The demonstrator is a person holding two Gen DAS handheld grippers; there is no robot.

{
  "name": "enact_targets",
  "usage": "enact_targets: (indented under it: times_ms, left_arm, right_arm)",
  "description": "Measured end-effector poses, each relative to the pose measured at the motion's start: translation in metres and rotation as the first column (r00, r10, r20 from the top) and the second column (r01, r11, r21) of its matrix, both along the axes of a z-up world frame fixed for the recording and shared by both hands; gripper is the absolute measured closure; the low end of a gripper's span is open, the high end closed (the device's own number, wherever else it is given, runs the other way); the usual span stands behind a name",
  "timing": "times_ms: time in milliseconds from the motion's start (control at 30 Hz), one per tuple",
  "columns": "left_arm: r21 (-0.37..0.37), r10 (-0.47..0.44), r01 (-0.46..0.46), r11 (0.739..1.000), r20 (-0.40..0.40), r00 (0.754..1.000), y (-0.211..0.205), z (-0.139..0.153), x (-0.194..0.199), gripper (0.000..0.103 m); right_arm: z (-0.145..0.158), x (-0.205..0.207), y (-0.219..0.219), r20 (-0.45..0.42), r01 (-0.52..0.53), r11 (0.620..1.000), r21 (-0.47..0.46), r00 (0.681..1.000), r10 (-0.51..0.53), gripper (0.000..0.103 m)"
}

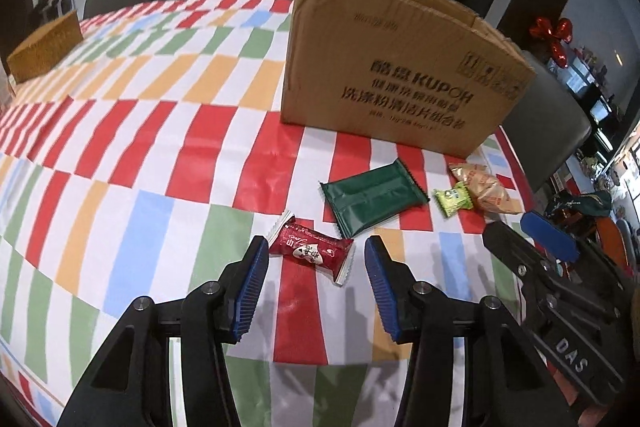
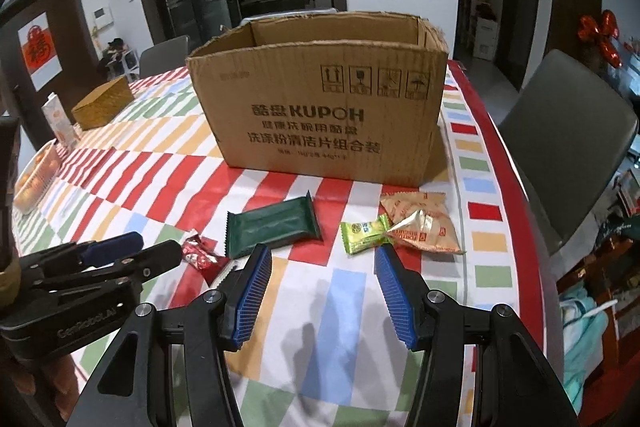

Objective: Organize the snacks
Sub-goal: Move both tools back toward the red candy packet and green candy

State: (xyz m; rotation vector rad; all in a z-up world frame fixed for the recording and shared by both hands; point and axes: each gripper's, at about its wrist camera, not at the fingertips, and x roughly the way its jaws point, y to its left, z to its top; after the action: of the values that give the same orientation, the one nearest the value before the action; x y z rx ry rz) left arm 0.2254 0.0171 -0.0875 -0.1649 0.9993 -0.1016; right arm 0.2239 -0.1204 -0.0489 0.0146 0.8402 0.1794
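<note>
While the cardboard box (image 2: 320, 99) stands open-topped in the upper middle of both views, four snacks lie in front of it on the striped desk (image 1: 132, 155). In the left wrist view the red candy (image 1: 310, 247) sits just above the tips of the left gripper (image 1: 316, 259), its long axis slanting from upper left to lower right, roughly across the gap; the jaws stand apart and press on nothing. Above it, to the right, lies the dark green packet (image 1: 372, 201), then the light green candy (image 1: 452, 201) touching the tan pouch (image 1: 482, 189). In the right wrist view the right gripper (image 2: 324, 267) also has its jaws apart and empty, with the light green candy just beyond its right fingertip. Both grippers tilt steeply down toward the desk, side by side. I judge the left hand nearer the red candy, the right nearer the light green one.
</note>
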Motion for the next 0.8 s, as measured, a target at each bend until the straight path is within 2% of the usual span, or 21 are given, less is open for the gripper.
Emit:
enact_targets:
  times_ms: [200, 467, 800]
  left_arm:
    - [-0.014, 0.016, -0.016, 1.000, -0.039, 0.999, -0.002, -0.020, 0.013, 0.065]
    - [-0.013, 0.031, -0.032, 0.999, -0.068, 0.997, -0.003, -0.035, 0.027, 0.067]
    - [-0.017, 0.018, -0.019, 1.000, -0.063, 0.998, -0.004, -0.039, 0.035, 0.067]
  right_arm:
    - [-0.015, 0.007, 0.005, -0.034, -0.010, 1.000, -0.001, 0.999, 0.010, 0.048]
    - [-0.028, 0.012, 0.006, -0.062, -0.007, 1.000, 0.001, 0.998, 0.007, 0.048]
    - [-0.039, 0.019, 0.001, -0.091, 0.004, 1.000, 0.022, 0.996, -0.002, 0.048]
